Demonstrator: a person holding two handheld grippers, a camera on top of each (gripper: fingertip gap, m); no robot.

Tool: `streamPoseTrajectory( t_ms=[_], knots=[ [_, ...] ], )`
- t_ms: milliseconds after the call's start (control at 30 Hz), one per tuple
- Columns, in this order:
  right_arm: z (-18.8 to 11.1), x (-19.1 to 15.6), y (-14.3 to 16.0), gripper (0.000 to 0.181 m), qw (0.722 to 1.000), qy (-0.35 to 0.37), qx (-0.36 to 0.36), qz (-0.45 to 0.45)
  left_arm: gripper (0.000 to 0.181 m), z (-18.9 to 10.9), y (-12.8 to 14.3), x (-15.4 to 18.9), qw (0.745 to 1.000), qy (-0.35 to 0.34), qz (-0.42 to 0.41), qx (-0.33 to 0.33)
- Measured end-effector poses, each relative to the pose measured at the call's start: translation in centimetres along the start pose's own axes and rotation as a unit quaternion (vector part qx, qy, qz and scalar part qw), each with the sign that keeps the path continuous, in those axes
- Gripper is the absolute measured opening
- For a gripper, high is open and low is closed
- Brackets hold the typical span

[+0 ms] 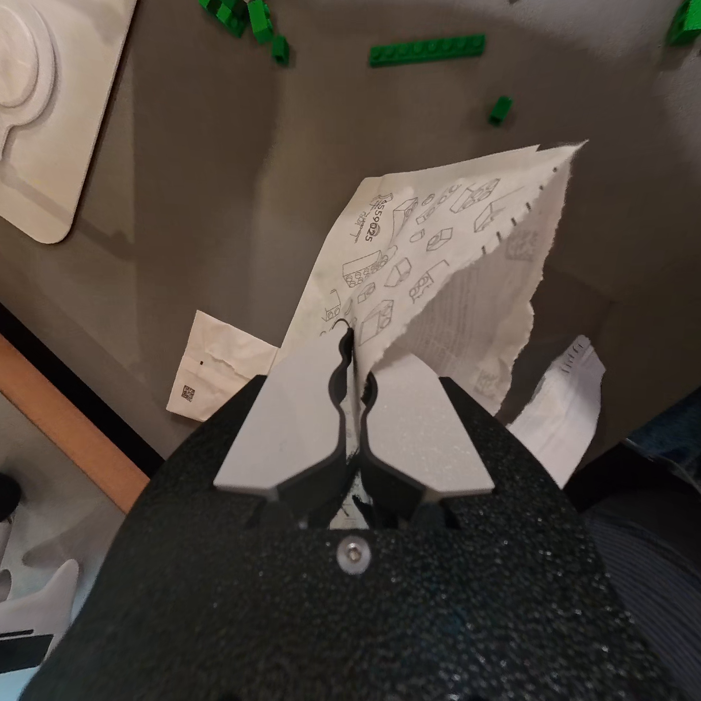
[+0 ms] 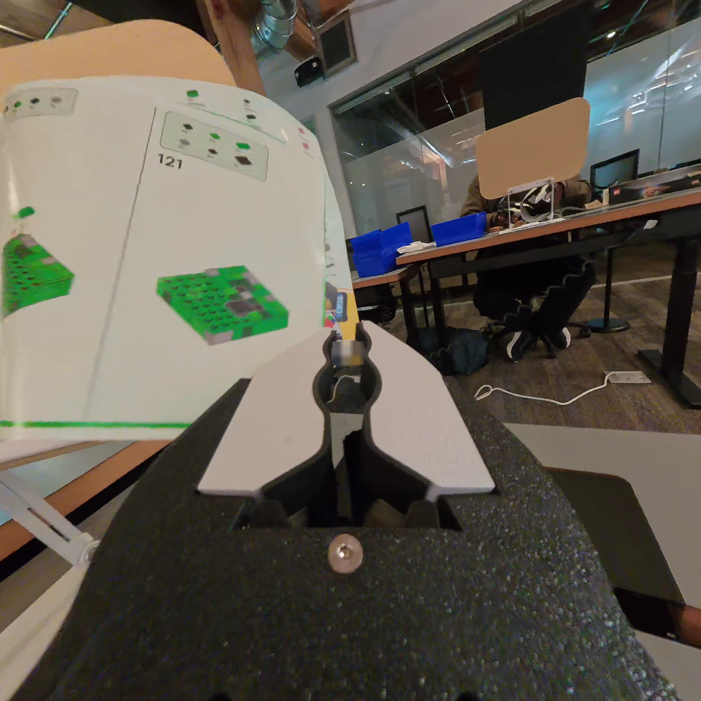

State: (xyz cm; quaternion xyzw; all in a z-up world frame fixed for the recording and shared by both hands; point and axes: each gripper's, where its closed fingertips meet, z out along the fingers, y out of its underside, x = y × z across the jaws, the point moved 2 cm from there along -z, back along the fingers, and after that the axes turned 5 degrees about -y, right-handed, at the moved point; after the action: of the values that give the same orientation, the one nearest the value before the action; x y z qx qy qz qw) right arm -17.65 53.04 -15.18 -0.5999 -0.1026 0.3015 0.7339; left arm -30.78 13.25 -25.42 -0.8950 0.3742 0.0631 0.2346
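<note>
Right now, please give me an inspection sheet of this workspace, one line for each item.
Surface: grey table, wooden edge.
Job's things: torn white paper bag printed with brick drawings; open instruction booklet.
Clutter: green bricks, long green plate, paper scrap, white moulded tray.
Grippers: left gripper shut on the paper bag; right gripper slightly open, empty.
Cables: white cable on the carpet.
Surroundings: other desks, blue bins, a seated person.
</note>
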Motion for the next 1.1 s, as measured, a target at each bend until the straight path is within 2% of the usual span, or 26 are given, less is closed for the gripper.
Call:
streamPoseTrajectory(
  t_ms=[133,233,333,467,600,667,800,900,1033,1100],
  knots=[
    [-0.2,0.7,-1.2,0.016,1.000,0.012,0.007,-0.003,0.000,0.2,-0.1,0.0,1.000,-0.001,0.006,-0.001],
    [-2.1,0.7,-3.2,0.020,1.000,-0.010,0.010,-0.012,0.000,0.2,-0.2,0.0,1.000,-0.004,0.005,-0.006],
    [-5.7,-0.3,-5.8,0.023,0.997,-0.054,-0.002,-0.046,0.000,0.1,-0.2,0.1,1.000,-0.017,0.009,-0.019],
    [-13.1,-1.8,-7.9,0.032,0.986,-0.135,-0.073,-0.058,0.000,0.1,-0.3,0.2,0.998,-0.038,0.012,-0.050],
    [-22.1,-2.1,-5.6,0.034,0.941,-0.234,-0.231,-0.079,0.000,0.2,-0.3,0.0,0.992,-0.073,0.012,-0.099],
    [-26.1,-0.5,-4.3,0.039,0.923,-0.238,-0.289,-0.090,0.000,0.0,-0.3,-0.2,0.989,-0.090,0.006,-0.114],
    [-32.0,3.7,-3.2,0.047,0.920,-0.202,-0.330,-0.065,0.000,-0.4,-0.3,-0.2,0.984,-0.114,0.008,-0.133],
    [-34.6,6.4,-2.7,0.045,0.929,-0.172,-0.326,-0.021,0.000,-0.6,-0.2,-0.4,0.981,-0.128,0.010,-0.143],
    [-35.0,8.7,-2.9,0.045,0.933,-0.152,-0.325,0.023,0.000,-1.3,-0.7,-0.7,0.981,-0.142,0.007,-0.133],
    [-35.4,9.4,-2.9,0.036,0.936,-0.147,-0.318,0.026,0.000,-1.6,-1.3,-0.5,0.984,-0.133,0.008,-0.115]
  ],
)
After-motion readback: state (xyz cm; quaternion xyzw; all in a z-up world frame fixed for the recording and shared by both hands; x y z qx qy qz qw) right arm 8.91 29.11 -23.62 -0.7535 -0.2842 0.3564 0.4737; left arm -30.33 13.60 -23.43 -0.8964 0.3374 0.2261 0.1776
